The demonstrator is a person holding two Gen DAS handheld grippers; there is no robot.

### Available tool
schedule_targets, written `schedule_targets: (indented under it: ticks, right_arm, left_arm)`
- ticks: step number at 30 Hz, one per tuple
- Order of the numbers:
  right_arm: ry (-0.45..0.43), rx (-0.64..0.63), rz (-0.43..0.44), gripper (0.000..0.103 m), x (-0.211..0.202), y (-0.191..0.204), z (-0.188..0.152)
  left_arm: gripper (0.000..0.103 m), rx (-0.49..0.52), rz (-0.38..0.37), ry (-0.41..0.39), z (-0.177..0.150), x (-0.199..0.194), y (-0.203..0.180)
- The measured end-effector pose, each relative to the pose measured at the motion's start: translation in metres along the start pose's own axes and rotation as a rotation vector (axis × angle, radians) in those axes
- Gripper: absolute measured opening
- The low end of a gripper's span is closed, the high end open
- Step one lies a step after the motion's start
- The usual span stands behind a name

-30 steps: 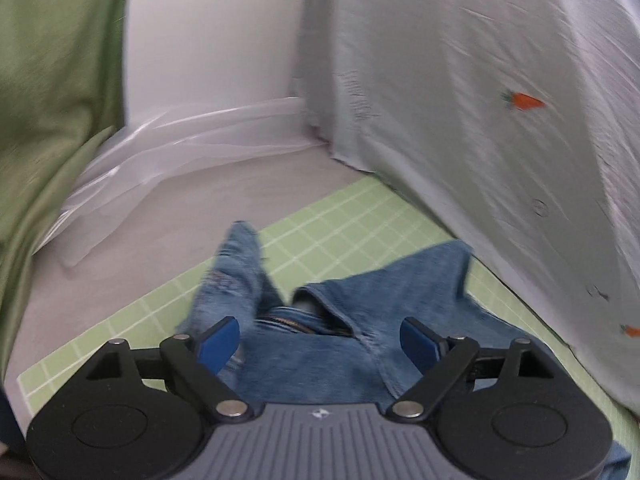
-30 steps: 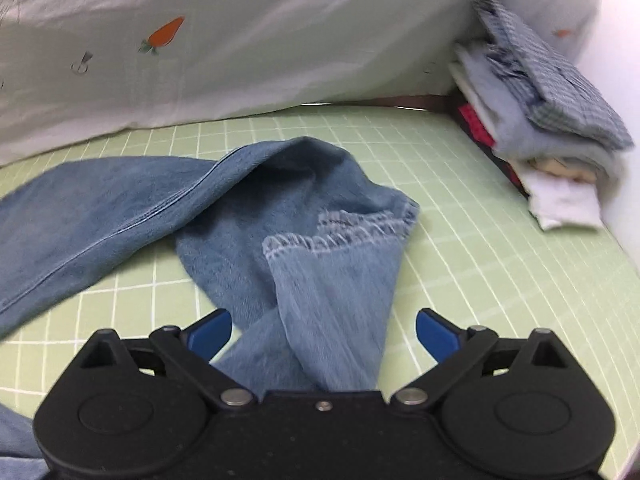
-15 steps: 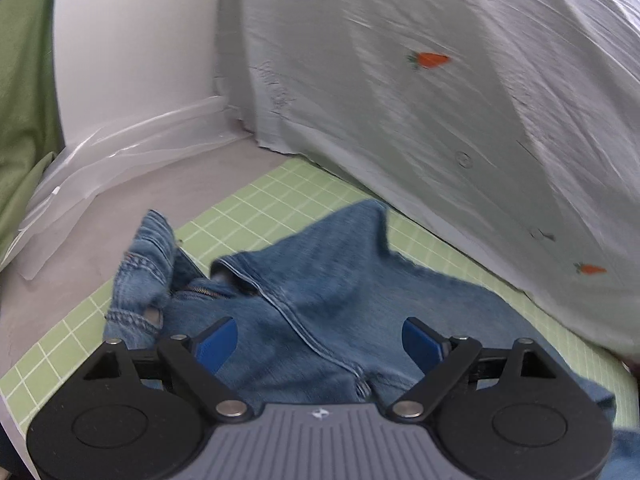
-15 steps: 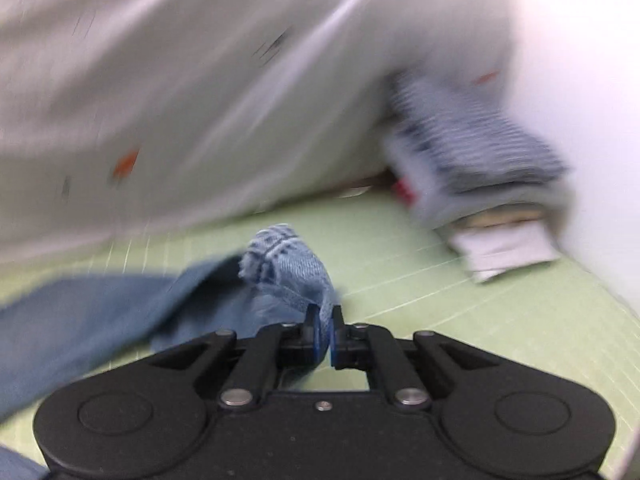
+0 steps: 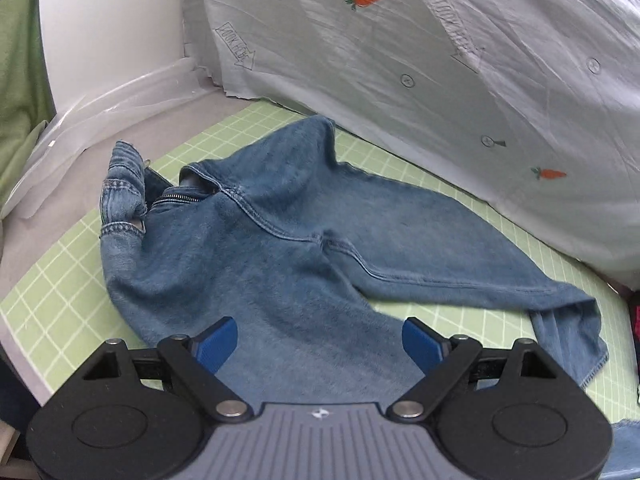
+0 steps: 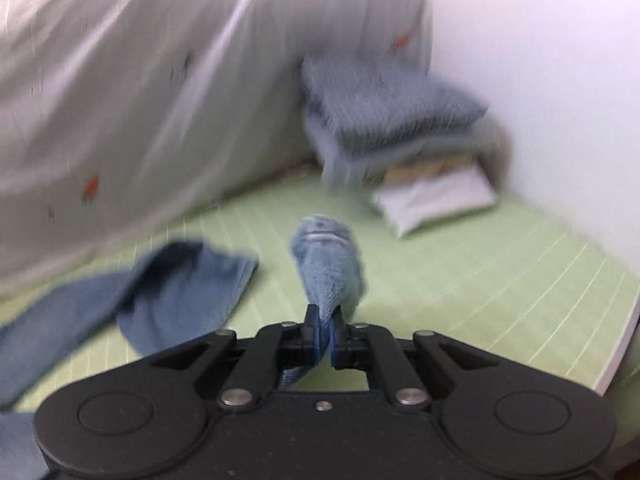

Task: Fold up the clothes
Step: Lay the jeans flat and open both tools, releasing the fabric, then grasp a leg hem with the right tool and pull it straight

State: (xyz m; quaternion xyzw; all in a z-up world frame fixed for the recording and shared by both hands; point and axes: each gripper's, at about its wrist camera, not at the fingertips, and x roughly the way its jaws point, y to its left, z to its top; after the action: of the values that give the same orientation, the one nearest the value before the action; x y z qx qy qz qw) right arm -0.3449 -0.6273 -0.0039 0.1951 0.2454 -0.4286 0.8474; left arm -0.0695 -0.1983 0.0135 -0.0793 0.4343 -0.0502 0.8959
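Right gripper (image 6: 323, 330): is pinching a hem of the jeans (image 5: 280, 248); pull it out flat, slowly.
Left gripper (image 5: 318, 342): is hovering with fingers spread; should pin the waistband.

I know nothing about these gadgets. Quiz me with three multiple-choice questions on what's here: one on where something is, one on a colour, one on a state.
1. Where is the stack of folded clothes?
A. against the white wall, at the mat's far end
B. on top of the jeans
C. in the left gripper

2. What colour is the gridded mat?
A. red
B. light green
C. black

3. What is the right gripper doing?
A. open, holding nothing
B. shut on the jeans
C. shut on the mat

Answers: 1 A, the stack sits by the wall. 2 B, pale green with light lines. 3 B, denim is pinched between its fingers, while the left gripper is open.
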Motion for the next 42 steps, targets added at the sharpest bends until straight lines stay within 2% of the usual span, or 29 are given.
schedule_targets:
  ticks: [2, 3, 5, 6, 7, 8, 9, 11, 16, 19, 23, 25, 26, 27, 28, 29, 32, 34, 35, 38, 39, 40, 41, 42]
  right_arm:
    - [0.11, -0.03, -0.025, 0.007, 0.017, -0.014, -0.02]
    - [0.223, -0.047, -0.054, 0.008, 0.034, -0.023, -0.035]
    - [0.352, -0.031, -0.081, 0.011, 0.052, -0.04, -0.055]
    - [0.341, -0.026, -0.082, 0.032, 0.05, -0.044, -0.055]
    - [0.319, -0.021, -0.082, 0.047, 0.047, -0.048, -0.054]
    - [0.278, -0.032, -0.086, 0.071, 0.046, -0.048, -0.048]
    - [0.234, -0.045, -0.089, 0.077, 0.045, -0.049, -0.042]
    - [0.213, -0.086, -0.057, 0.077, 0.058, -0.047, -0.027]
    - [0.28, -0.164, 0.059, 0.077, 0.128, -0.04, -0.006]
    - [0.306, -0.238, 0.131, 0.077, 0.164, -0.025, -0.004]
    - [0.338, -0.287, 0.165, 0.076, 0.192, -0.013, -0.004]
    - [0.347, -0.283, 0.197, 0.067, 0.193, -0.013, -0.003]
    - [0.345, -0.295, 0.216, 0.052, 0.192, -0.011, -0.003]
    - [0.341, -0.32, 0.23, 0.03, 0.19, -0.011, -0.002]
    - [0.344, -0.339, 0.251, 0.019, 0.188, -0.01, -0.002]
    - [0.347, -0.357, 0.271, 0.017, 0.187, -0.009, -0.002]
    - [0.312, -0.302, 0.25, 0.015, 0.181, -0.022, 0.009]
    - [0.286, -0.17, 0.19, 0.016, 0.179, -0.038, 0.018]
    - [0.29, -0.154, 0.143, 0.019, 0.181, -0.04, 0.02]
    - [0.295, -0.237, 0.008, 0.035, 0.186, -0.025, 0.022]
    - [0.275, -0.237, 0.013, 0.049, 0.183, -0.019, 0.026]
    - [0.257, -0.228, 0.04, 0.058, 0.181, -0.012, 0.03]
    - [0.243, -0.233, 0.06, 0.073, 0.183, -0.001, 0.033]
    - [0.229, -0.241, 0.079, 0.08, 0.185, 0.01, 0.035]
  left_arm:
    - [0.09, -0.018, 0.005, 0.008, -0.009, -0.002, -0.006]
    - [0.09, -0.03, 0.005, 0.016, -0.014, -0.002, -0.009]
    - [0.09, -0.049, 0.004, 0.034, -0.022, -0.001, -0.015]
    - [0.09, -0.05, 0.006, 0.034, -0.026, -0.003, -0.019]
    - [0.09, -0.05, 0.008, 0.031, -0.03, -0.005, -0.023]
    - [0.09, -0.05, 0.01, 0.026, -0.033, -0.007, -0.028]
    - [0.09, -0.053, 0.01, 0.026, -0.036, -0.008, -0.033]
    - [0.09, -0.065, 0.012, 0.031, -0.041, -0.009, -0.042]
    - [0.09, -0.063, 0.025, 0.024, -0.052, -0.016, -0.063]
    - [0.09, -0.039, 0.052, 0.017, -0.055, -0.023, -0.074]
    - [0.09, -0.035, 0.08, 0.019, -0.057, -0.026, -0.082]
    - [0.09, -0.028, 0.091, 0.021, -0.055, -0.025, -0.087]
    - [0.09, -0.02, 0.094, 0.02, -0.052, -0.025, -0.09]
    - [0.09, -0.013, 0.092, 0.019, -0.049, -0.024, -0.093]
    - [0.09, -0.005, 0.087, 0.02, -0.045, -0.022, -0.096]
    - [0.09, 0.003, 0.081, 0.021, -0.042, -0.02, -0.1]
    - [0.09, 0.026, 0.065, 0.019, -0.029, -0.015, -0.109]
    - [0.09, 0.04, 0.055, 0.011, -0.019, -0.011, -0.114]
    - [0.09, 0.042, 0.052, 0.012, -0.014, -0.007, -0.115]
    - [0.09, 0.049, 0.038, 0.024, 0.002, 0.006, -0.117]
    - [0.09, 0.052, 0.034, 0.028, 0.007, 0.011, -0.117]
    - [0.09, 0.054, 0.031, 0.03, 0.013, 0.016, -0.117]
    - [0.09, 0.056, 0.028, 0.032, 0.019, 0.022, -0.117]
    - [0.09, 0.055, 0.023, 0.034, 0.026, 0.029, -0.117]
